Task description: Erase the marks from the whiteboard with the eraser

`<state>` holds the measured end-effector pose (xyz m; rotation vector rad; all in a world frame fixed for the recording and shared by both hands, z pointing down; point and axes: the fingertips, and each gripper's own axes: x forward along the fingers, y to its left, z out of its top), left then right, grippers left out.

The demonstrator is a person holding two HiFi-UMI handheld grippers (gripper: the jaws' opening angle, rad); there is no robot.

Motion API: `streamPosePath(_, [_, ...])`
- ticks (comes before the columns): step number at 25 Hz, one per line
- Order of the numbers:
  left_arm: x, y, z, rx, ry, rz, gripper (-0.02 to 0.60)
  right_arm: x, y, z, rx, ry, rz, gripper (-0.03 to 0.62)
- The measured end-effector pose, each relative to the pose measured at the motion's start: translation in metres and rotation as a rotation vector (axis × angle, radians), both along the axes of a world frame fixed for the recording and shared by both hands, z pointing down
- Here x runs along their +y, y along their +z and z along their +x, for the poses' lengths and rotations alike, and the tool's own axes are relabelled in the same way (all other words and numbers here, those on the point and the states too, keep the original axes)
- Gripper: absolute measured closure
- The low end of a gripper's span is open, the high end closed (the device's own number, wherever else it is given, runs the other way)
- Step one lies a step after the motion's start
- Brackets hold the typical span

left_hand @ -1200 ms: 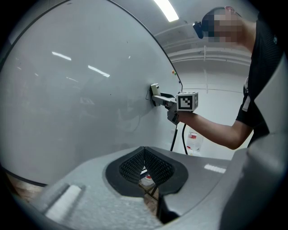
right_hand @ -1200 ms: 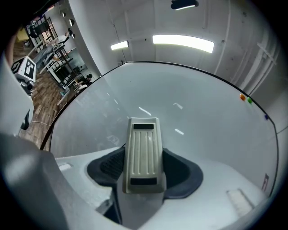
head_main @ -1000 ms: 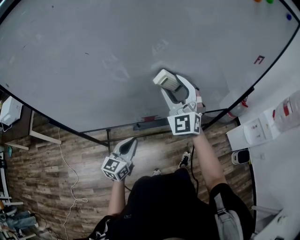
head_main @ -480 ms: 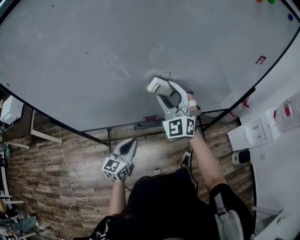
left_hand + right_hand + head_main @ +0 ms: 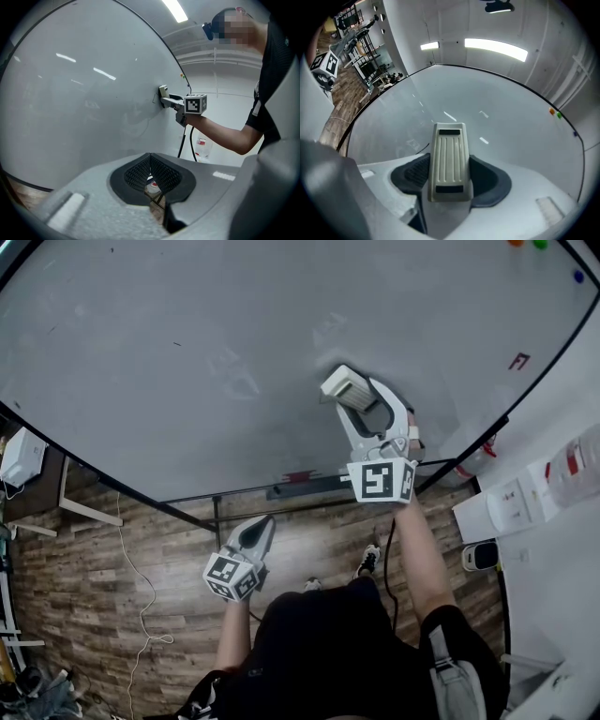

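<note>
Erasing step: the eraser (image 5: 449, 159) is pressed flat against the whiteboard (image 5: 187, 352), in the lower middle part of the board and well inside its frame.
Grip: the right gripper (image 5: 354, 395) is clamped on the eraser's two long sides, with the ribbed back of the eraser turned away from the board.
Idle side: the left gripper (image 5: 260, 526) is held low over the wooden floor (image 5: 141, 559), apart from the board; its jaws are brought together and nothing is caught between them.
Done so far: most of the board is seen as plain grey with no bold writing, so the bulk of the wiping is judged to be finished.
Left near the eraser: a thin dark line (image 5: 419, 150) is seen just beside the eraser's left edge, and faint ghost traces (image 5: 234, 371) are seen to its left.
Left further off: a pale smudge (image 5: 326, 331) is seen above the eraser, a short dark stroke (image 5: 176, 344) toward the upper left, and a small red mark (image 5: 518, 360) near the right edge.
Not counted as marks: the coloured magnets (image 5: 577, 275) in the top right corner.
Stage: a late clean-up pass is judged to be in hand, with scattered leftovers to be reached one by one.
</note>
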<state>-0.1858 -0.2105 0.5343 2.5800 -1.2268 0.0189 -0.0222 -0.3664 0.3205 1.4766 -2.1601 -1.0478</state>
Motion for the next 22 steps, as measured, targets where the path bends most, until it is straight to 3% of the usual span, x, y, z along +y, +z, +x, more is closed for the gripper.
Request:
streamPosePath(8, [0.000,-0.003,0.003,-0.001,0.011,0.008,0.571,-0.004,-0.004,0.026,-0.074,0.036,-0.025,0.338])
streamPosePath(15, [0.001,-0.002,0.003,-0.001,0.003,0.003,0.571,0.000,0.004,-0.006,-0.060,-0.019,-0.035,0.338])
streamPosePath(22, [0.001,0.003,-0.006,0.000,-0.021,-0.010,0.571,0.004,0.039,-0.044,0.051,-0.066,-0.055,0.339])
